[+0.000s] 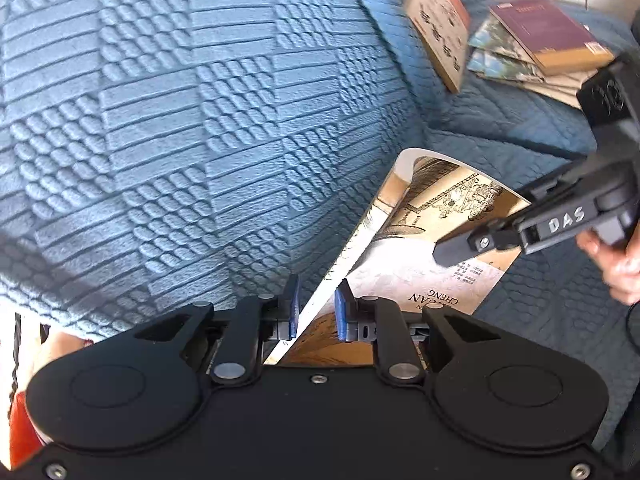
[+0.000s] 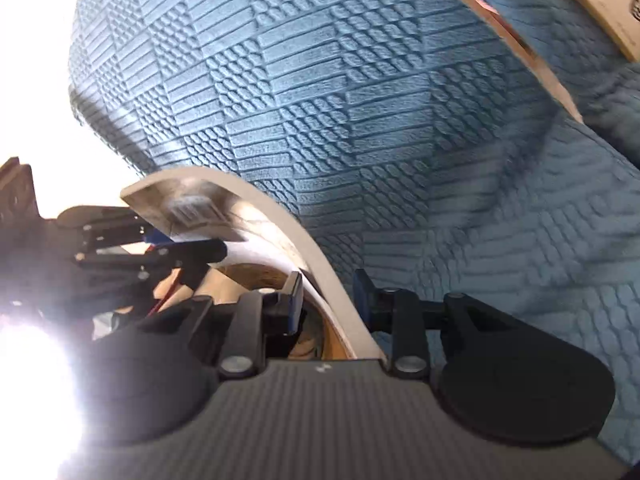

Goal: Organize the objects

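At 5 o'clock in the left wrist view, just ahead of the left gripper [image 1: 316, 306], sits the thin illustrated book [image 1: 436, 236], held off the blue textured bedspread [image 1: 200, 120] and bowed. Its edge runs between the blue pads [image 1: 295, 312]; a gap shows on both sides, so left claw is spread around it, not clearly pinching. Right gripper [image 1: 452, 250] comes in from 3 o'clock, one finger laid on the cover; in the right wrist view the curved book edge [image 2: 320, 264] passes between its jaws with daylight on the right pad [image 2: 362, 294], so spread too, or only loosely on. Whether either truly grips: cannot tell for sure. Stack of books [image 1: 536, 52] lies at 1 o'clock, well apart; another book [image 1: 438, 20] stands tilted near it, blurred. Step looks like a two-handed carry or handover of the book toward that stack. Next move likely needs one claw to close firmly on the spine side, since the book flexes and could slip.
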A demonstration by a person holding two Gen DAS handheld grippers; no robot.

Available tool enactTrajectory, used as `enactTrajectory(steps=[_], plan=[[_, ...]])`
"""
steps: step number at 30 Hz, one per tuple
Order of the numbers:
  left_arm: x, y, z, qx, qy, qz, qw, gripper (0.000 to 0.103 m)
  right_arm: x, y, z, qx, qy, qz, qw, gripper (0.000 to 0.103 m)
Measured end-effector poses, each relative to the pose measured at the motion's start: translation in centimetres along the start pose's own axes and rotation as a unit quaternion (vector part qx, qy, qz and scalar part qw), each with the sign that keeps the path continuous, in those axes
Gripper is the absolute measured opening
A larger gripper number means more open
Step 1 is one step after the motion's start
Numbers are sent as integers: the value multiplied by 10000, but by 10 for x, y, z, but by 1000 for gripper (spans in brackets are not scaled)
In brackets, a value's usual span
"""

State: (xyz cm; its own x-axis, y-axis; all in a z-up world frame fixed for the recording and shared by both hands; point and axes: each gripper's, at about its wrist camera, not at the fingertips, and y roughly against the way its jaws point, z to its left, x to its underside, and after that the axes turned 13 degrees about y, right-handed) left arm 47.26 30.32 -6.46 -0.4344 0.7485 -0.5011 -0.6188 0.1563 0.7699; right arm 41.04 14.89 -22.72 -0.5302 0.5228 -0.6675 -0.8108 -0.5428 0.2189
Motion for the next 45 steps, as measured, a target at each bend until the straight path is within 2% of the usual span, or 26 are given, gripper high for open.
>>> enactTrajectory(steps=[3,9,14,16,17,20,24,31,37,39,43,45], plan=[[4,0,1,26,40,-45,10000,17,4,-15,-1,106,32,18,9999,37],[6,-3,6,56,205,-154,9997,17,20,-46,1,257,-112,204,9994,38],[1,-3,9,3,353,-166,9992,17,34,-80,26,384,-72,350,9986,38],[-1,-3,9,-30,403,-149,9991,17,33,-88,30,445,12,435,9981,33],[-1,-2,9,-31,403,-143,9991,17,30,-90,30,502,27,477,9976,24],[-1,3,11,-121,506,-176,9985,17,13,-90,27,508,73,571,9970,19],[-5,14,17,-327,757,-321,9961,17,-12,-73,42,416,429,485,9970,13],[-15,50,17,-180,1496,-538,9871,17,-50,-26,70,389,879,200,9952,13],[-22,83,-7,74,2151,-751,9737,17,-77,26,85,393,1287,424,9900,13],[-23,93,-21,154,2388,-768,9679,17,-96,27,80,421,1298,540,9892,14],[-23,108,-52,385,2860,-795,9542,17,-108,83,83,508,1605,790,9826,14],[-21,117,-75,463,2810,-889,9545,17,-110,113,82,578,1674,991,9792,14]])
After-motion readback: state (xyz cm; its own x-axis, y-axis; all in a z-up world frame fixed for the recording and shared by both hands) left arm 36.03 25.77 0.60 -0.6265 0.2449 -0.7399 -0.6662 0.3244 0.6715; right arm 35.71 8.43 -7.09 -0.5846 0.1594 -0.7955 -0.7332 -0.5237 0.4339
